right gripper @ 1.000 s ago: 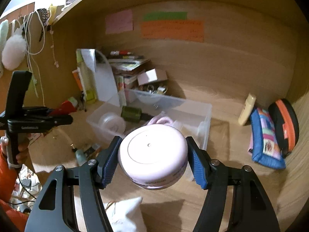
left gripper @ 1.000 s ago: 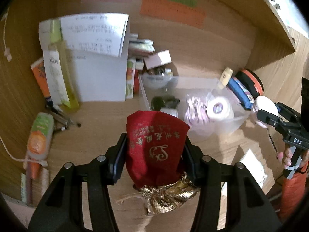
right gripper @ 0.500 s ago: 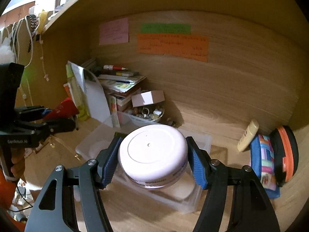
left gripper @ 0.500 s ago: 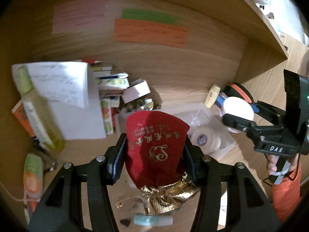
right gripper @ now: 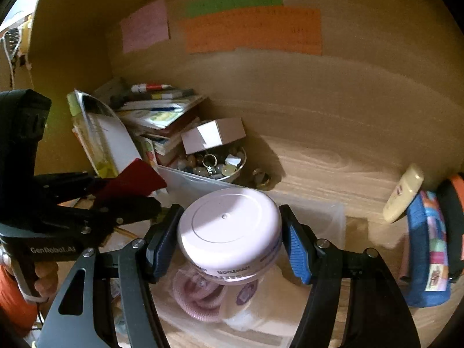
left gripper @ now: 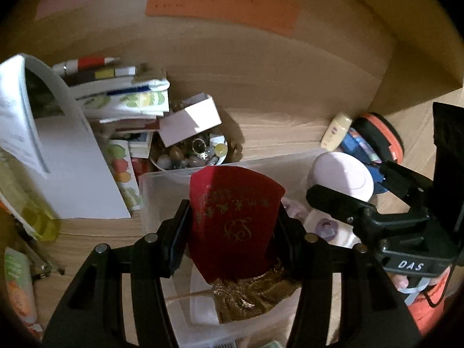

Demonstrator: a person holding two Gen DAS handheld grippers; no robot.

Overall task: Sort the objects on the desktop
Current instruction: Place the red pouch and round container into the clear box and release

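Above clear bin: left gripper clamps red pouch (gold-lettered); right gripper clamps white jar.

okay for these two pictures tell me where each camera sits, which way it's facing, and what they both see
Left wrist: rides the left gripper, looking down along its jaws, shut on a red pouch over the clear bin; right gripper and a hand at right.
Right wrist: rides the right gripper, jaws shut on a white jar; left gripper at left.
Shared: the bin, trinket bowl, orange note.
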